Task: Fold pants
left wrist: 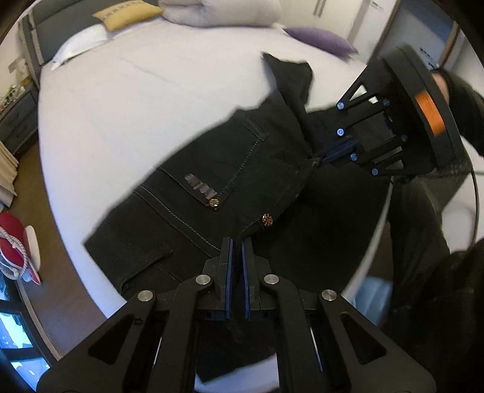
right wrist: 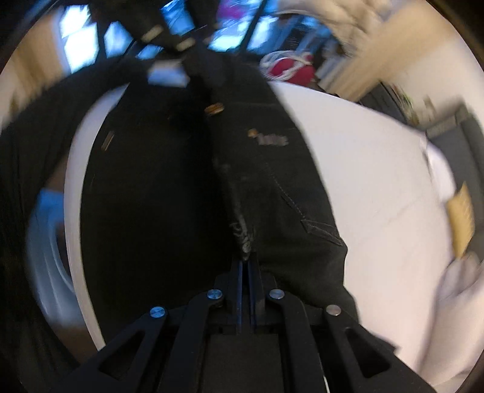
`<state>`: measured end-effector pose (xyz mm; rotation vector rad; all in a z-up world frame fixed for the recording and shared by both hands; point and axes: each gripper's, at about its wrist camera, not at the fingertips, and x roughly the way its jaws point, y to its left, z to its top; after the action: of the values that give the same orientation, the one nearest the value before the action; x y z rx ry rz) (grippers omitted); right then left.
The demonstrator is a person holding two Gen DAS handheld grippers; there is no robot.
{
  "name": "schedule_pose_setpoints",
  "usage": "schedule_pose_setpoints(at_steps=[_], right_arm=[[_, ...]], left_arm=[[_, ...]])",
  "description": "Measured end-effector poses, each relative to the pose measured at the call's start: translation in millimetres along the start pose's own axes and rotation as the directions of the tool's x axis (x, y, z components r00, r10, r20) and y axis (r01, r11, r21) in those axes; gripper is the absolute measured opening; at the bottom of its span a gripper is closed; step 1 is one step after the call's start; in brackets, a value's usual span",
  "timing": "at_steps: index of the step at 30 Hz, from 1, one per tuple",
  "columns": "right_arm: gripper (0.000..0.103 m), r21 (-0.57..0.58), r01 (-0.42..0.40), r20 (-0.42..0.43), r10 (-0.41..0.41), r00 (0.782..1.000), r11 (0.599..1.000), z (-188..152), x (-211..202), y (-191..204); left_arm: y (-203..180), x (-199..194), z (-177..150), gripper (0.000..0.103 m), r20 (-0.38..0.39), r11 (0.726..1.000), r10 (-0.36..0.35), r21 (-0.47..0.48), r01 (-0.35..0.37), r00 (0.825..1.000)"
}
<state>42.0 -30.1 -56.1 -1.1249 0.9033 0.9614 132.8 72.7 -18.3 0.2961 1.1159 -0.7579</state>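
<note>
Black pants [left wrist: 211,169] lie partly spread on the white bed [left wrist: 136,99], back pocket and copper rivets facing up. In the left wrist view my left gripper [left wrist: 237,241] is shut on the waist edge near a rivet. My right gripper [left wrist: 317,160] is further along, shut on a bunched ridge of the same cloth, and one leg end [left wrist: 290,75] sticks up behind it. The blurred right wrist view shows the right gripper [right wrist: 246,260] pinching a raised fold of the pants [right wrist: 272,181], with the cloth stretched toward the left gripper [right wrist: 193,63] at the top.
A yellow pillow [left wrist: 127,15], a white duvet [left wrist: 220,12] and a purple pillow [left wrist: 320,39] lie at the head of the bed. A grey nightstand [left wrist: 15,121] and a red item [left wrist: 12,241] sit on the floor side. A person's dark sleeve [left wrist: 462,105] is at right.
</note>
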Motion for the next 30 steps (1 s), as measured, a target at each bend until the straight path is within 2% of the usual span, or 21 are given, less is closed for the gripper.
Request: schedule_pose_setpoints(at_steps=[2,6,10,11,15,19,30], right_arm=[[0.004,-0.095,0.041,-0.036,-0.044,0.998,0.995,-2,0,33],[0.004,-0.13,0.037,-0.036,-0.042,0.998,0.991,-5,-8,68],[0.004,-0.117,0.043,-0.017,-0.045,0.999,0.992,-2,-15,78],[0.004,-0.121,0.047,-0.017,-0.049,0.999,0.992,-7,-19,81],[0.004,-0.163,0.06,-0.026,-0.065,0.998,0.985,-1,-11,98],[0.004,-0.174,0.075,-0.031,-0.082,0.996,0.982,2,-9,104],[0.004,-0.167,0.073,-0.021,-0.078,0.997,0.983,10,-13,127]], left_arm=[[-12,5,-9,0.004,-0.026,1.0,-0.007,0.007,0.007,1.0],[-20,5,-24,0.004,-0.062,1.0,-0.018,-0.005,0.018,0.998],[-21,0,-30,0.004,-0.08,1.0,-0.008,-0.015,0.007,0.997],[-23,-2,-40,0.004,-0.083,1.0,-0.007,-0.013,0.006,0.997],[-24,-1,-39,0.004,-0.109,1.0,0.005,-0.005,-0.005,0.994],[-17,-4,-59,0.004,-0.112,1.0,0.003,-0.009,-0.004,0.994],[-27,5,-62,0.005,-0.139,1.0,0.012,-0.024,-0.015,0.99]])
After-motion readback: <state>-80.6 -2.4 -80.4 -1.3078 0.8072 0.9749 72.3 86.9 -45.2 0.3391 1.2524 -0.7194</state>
